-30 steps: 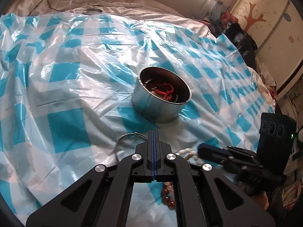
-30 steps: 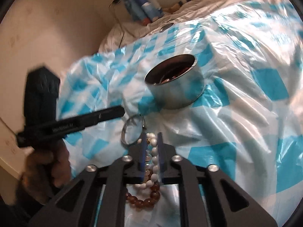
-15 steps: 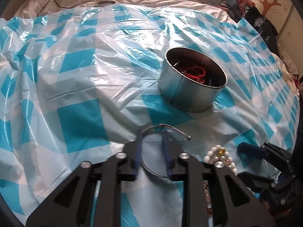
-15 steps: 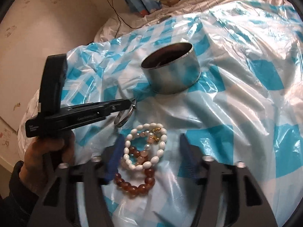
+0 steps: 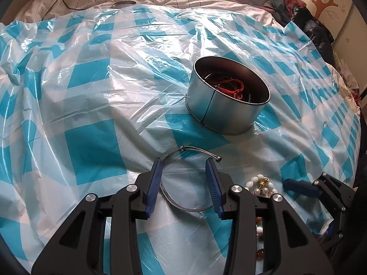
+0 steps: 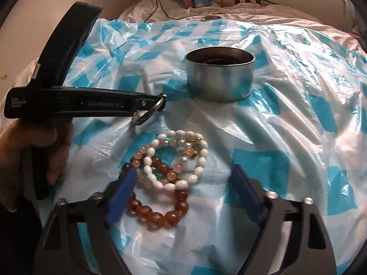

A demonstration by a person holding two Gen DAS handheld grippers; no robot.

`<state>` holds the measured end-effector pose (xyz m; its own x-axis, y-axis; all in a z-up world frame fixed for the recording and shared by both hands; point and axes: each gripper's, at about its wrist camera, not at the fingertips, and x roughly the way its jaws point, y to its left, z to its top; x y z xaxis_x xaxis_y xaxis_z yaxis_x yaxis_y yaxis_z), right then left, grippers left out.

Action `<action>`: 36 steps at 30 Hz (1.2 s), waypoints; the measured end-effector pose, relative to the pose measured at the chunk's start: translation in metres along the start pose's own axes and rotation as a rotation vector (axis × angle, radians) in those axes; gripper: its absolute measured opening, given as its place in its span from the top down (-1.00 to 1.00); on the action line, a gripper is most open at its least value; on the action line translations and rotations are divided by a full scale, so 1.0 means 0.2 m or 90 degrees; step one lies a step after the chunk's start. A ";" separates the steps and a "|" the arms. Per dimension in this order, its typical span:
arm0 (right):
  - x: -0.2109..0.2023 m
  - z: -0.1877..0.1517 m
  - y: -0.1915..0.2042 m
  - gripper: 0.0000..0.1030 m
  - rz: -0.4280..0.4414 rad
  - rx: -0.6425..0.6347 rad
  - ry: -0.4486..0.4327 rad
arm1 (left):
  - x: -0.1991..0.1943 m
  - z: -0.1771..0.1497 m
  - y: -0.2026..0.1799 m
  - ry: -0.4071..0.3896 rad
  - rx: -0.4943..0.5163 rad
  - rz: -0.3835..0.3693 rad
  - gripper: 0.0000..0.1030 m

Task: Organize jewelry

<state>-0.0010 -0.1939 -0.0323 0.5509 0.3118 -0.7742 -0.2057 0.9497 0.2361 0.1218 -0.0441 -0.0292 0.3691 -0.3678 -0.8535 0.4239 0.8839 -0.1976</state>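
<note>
Blue and white checked plastic sheet [image 5: 91, 142] covers a bed, with white bedding behind it. On the sheet stands a round metal tin [image 5: 226, 112] with a red cord [image 5: 230, 87] inside.

Nearer than the tin, the left gripper [image 5: 185, 183] points down at a thin silver wire bangle [image 5: 190, 178] that lies flat on the sheet. Its jaws have just been opening and now stand partly apart, one on each side of the bangle, not pressing on it. A hand [image 6: 34, 146] holds this gripper's handle.

Just to the right of the bangle is a small heap of bead bracelets: a white bead bracelet [image 6: 181, 160], a pale pink one and an amber bead bracelet [image 6: 158, 215], all touching. The right gripper [image 6: 183, 197] hangs over the heap. Its jaws have just been closing a little but stand wide, with the beads between them and not squeezed.
</note>
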 end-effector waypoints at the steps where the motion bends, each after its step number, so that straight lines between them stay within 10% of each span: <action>1: -0.02 0.00 -0.03 0.08 0.026 0.030 -0.004 | 0.00 0.00 0.00 0.000 0.000 -0.001 0.26; 9: -0.15 -0.01 -0.43 0.20 0.071 0.281 -0.085 | 0.00 0.00 0.00 0.000 0.000 -0.001 0.24; 12: -0.16 0.02 -0.34 -0.23 0.066 0.222 -0.083 | 0.00 0.00 0.00 0.000 0.000 -0.001 0.23; 23: -0.01 0.06 -0.20 -0.28 -0.019 0.118 -0.009 | 0.00 0.00 0.01 0.000 -0.018 -0.016 0.23; 28: 0.03 0.08 -0.18 -0.86 0.028 0.106 0.004 | 0.01 0.00 0.03 0.001 -0.039 -0.033 0.23; 36: 0.13 0.12 -0.06 -0.89 -0.039 0.015 0.035 | 0.02 0.00 0.05 0.000 -0.037 -0.029 0.23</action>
<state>0.0347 -0.1961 -0.0413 0.5160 0.2514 -0.8188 -0.1541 0.9676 0.2000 0.1265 -0.0366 -0.0339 0.3498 -0.4081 -0.8433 0.3915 0.8814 -0.2642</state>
